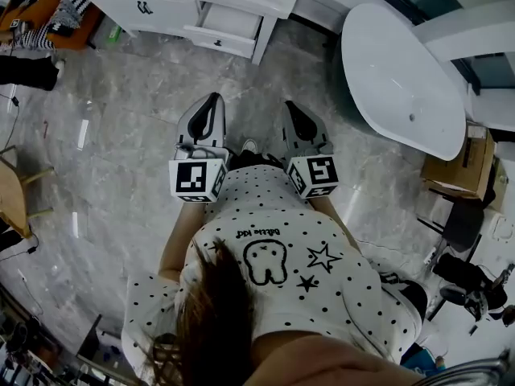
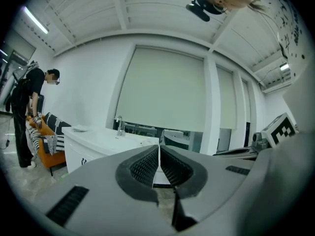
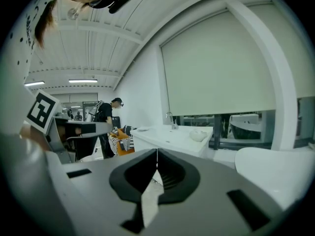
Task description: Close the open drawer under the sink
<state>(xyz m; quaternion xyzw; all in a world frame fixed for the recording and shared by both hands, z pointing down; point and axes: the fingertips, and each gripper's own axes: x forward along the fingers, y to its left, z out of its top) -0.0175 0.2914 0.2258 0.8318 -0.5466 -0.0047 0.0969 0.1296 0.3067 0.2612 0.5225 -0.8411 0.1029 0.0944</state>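
Observation:
The white sink cabinet stands at the far side of the marble floor, and its right-hand drawer is pulled out. My left gripper and right gripper are held side by side in front of my body, pointing toward the cabinet and well short of it. Both are shut with nothing between the jaws. In the left gripper view the left gripper has its ribbed pads together, with the cabinet and its tap beyond. The right gripper also points at the cabinet.
A white bathtub lies to the right of the cabinet, with a cardboard box beyond it. A person in dark clothes stands by an orange sofa at the far left. A wooden chair is on the left.

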